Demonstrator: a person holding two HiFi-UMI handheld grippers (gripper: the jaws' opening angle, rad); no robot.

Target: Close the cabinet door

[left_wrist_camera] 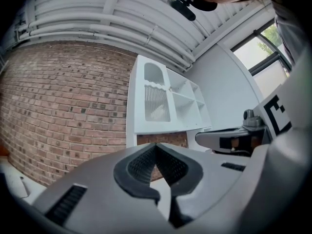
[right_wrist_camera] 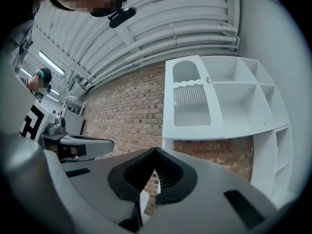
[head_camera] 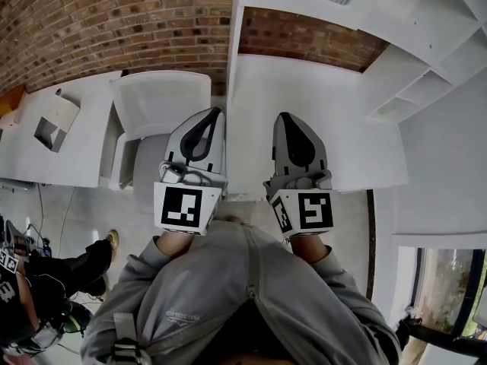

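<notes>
Head view: the grey left hand-held gripper [head_camera: 215, 114] and right hand-held gripper [head_camera: 284, 117] sit side by side, both closed on nothing, aimed about level at the red brick wall [head_camera: 114, 21]. The white shelved cabinet [right_wrist_camera: 234, 106] hangs far ahead and above. Its ribbed-glass door [right_wrist_camera: 191, 101] has its long axis upright, and the right hand seems nearer.

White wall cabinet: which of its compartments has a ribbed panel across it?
The left column's lower compartment, under the arched niche; the rest stand open.
</notes>
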